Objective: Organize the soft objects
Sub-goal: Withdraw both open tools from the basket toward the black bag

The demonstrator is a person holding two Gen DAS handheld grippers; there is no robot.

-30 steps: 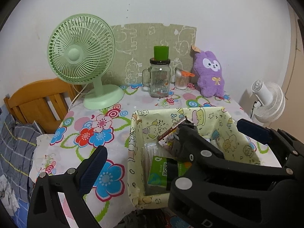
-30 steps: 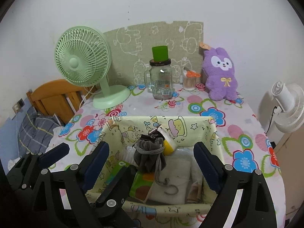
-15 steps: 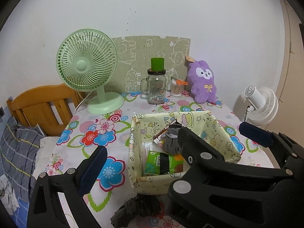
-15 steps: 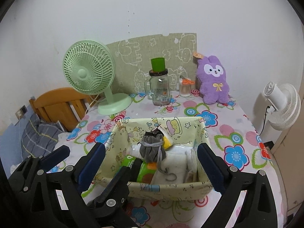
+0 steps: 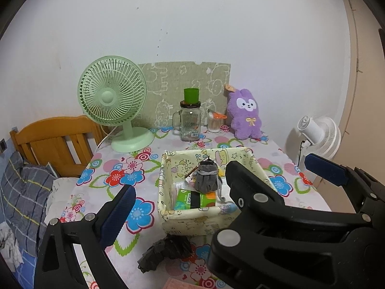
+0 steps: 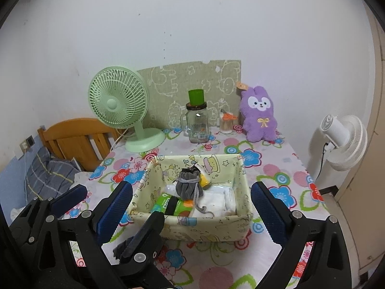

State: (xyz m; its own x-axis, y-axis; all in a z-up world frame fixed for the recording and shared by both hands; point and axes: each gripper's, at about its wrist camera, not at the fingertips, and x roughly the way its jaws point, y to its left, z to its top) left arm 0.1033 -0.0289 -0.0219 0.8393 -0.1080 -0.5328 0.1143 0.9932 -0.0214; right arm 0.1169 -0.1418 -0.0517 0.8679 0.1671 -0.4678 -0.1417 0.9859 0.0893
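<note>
Jaws wide, dark cloth btwn, untouched

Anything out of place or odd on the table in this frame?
Yes: a crumpled dark cloth item lies on the tablecloth just outside the near wall of the fabric basket, while the other soft things sit inside it. The grey drawstring pouch sits on top, cord trailing. Nothing looks spilled.

A grey drawstring pouch is sitting upright in the yellow fabric basket; a dark, possibly cloth bundle is lying crumpled before it.
</note>
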